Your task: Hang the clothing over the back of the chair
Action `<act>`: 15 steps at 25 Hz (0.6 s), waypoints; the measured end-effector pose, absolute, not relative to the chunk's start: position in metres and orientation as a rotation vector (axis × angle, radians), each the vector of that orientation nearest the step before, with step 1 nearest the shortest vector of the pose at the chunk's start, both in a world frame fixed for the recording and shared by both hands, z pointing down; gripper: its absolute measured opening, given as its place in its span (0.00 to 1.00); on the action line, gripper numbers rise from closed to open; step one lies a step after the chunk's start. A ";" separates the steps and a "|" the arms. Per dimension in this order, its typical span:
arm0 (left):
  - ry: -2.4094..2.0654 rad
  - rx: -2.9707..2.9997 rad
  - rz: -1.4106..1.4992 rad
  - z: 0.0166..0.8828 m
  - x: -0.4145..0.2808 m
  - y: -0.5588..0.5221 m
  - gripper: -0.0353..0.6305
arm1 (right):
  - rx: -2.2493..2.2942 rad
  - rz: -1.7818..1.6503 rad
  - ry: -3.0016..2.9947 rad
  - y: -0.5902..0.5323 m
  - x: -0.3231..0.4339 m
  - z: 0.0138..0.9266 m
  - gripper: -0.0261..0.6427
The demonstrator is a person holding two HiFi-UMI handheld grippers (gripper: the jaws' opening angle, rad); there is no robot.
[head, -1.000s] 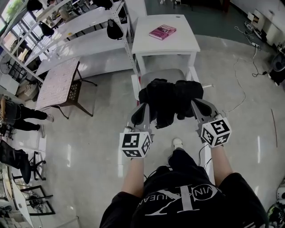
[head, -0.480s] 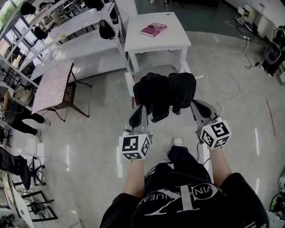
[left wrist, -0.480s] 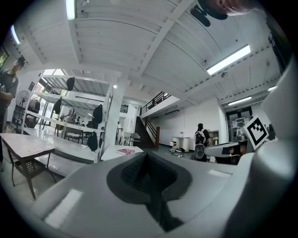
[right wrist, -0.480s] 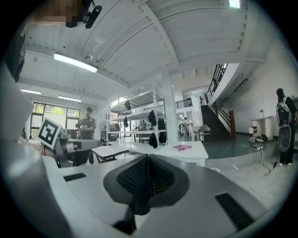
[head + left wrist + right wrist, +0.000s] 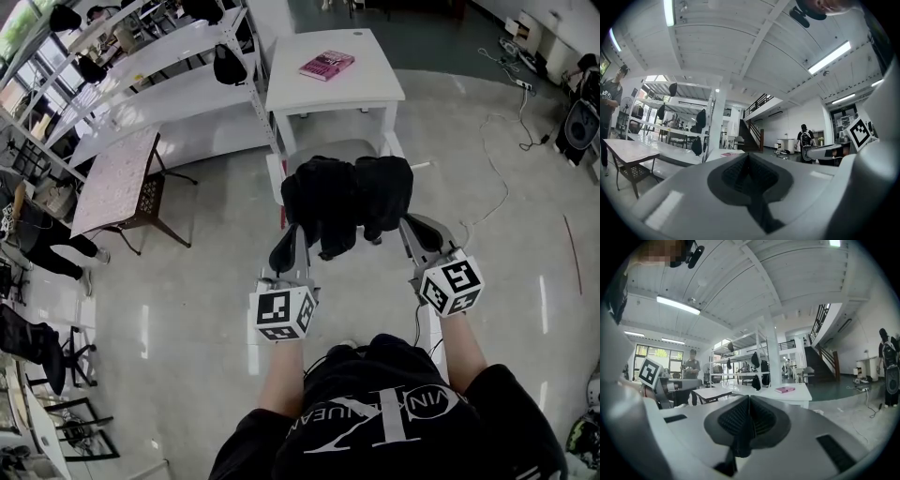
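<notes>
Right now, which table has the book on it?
The white table straight ahead carries the pink book. The table at the left has a speckled top and dark legs, and no book.

Two grippers: left gripper (image 5: pixel 292 242) at seven o'clock, right gripper (image 5: pixel 417 234) at five. One black garment (image 5: pixel 347 199), dead centre. One chair (image 5: pixel 345 152) at twelve. One white table (image 5: pixel 367 77) and one pink book (image 5: pixel 326 64), also twelve. One patterned table (image 5: pixel 117 178) at ten. One bystander (image 5: pixel 42 242) at nine.
</notes>
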State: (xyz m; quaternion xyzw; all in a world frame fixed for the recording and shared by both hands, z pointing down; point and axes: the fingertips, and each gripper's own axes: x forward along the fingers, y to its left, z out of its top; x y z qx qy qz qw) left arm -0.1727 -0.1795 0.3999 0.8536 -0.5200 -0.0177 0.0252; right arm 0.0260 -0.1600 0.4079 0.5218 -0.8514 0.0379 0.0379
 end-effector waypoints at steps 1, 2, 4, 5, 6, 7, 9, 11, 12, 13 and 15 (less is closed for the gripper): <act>-1.615 2.636 -0.053 0.399 -0.172 -0.179 0.07 | 1.594 0.113 -2.616 -0.161 0.027 0.407 0.07; -1.623 2.632 -0.051 0.399 -0.171 -0.178 0.07 | 1.587 0.111 -2.620 -0.161 0.028 0.407 0.07; -1.640 2.621 -0.047 0.401 -0.169 -0.177 0.07 | 1.573 0.110 -2.630 -0.162 0.031 0.408 0.07; -1.650 2.614 -0.046 0.402 -0.168 -0.176 0.07 | 1.565 0.110 -2.634 -0.163 0.031 0.408 0.07; -1.660 2.607 -0.046 0.402 -0.168 -0.174 0.07 | 1.557 0.108 -2.638 -0.163 0.031 0.409 0.07; -1.670 2.601 -0.046 0.403 -0.168 -0.173 0.07 | 1.548 0.105 -2.641 -0.162 0.032 0.409 0.07; -1.684 2.591 -0.045 0.402 -0.168 -0.170 0.07 | 1.529 0.092 -2.644 -0.161 0.032 0.407 0.07; -1.695 2.584 -0.040 0.400 -0.166 -0.167 0.07 | 1.515 0.078 -2.647 -0.160 0.034 0.404 0.07; -1.701 2.582 -0.038 0.400 -0.165 -0.165 0.07 | 1.514 0.074 -2.651 -0.159 0.036 0.402 0.07; -1.707 2.582 -0.034 0.400 -0.164 -0.163 0.07 | 1.515 0.069 -2.658 -0.158 0.037 0.401 0.07; -1.724 2.587 -0.022 0.399 -0.164 -0.161 0.07 | 1.520 0.043 -2.677 -0.156 0.039 0.398 0.07</act>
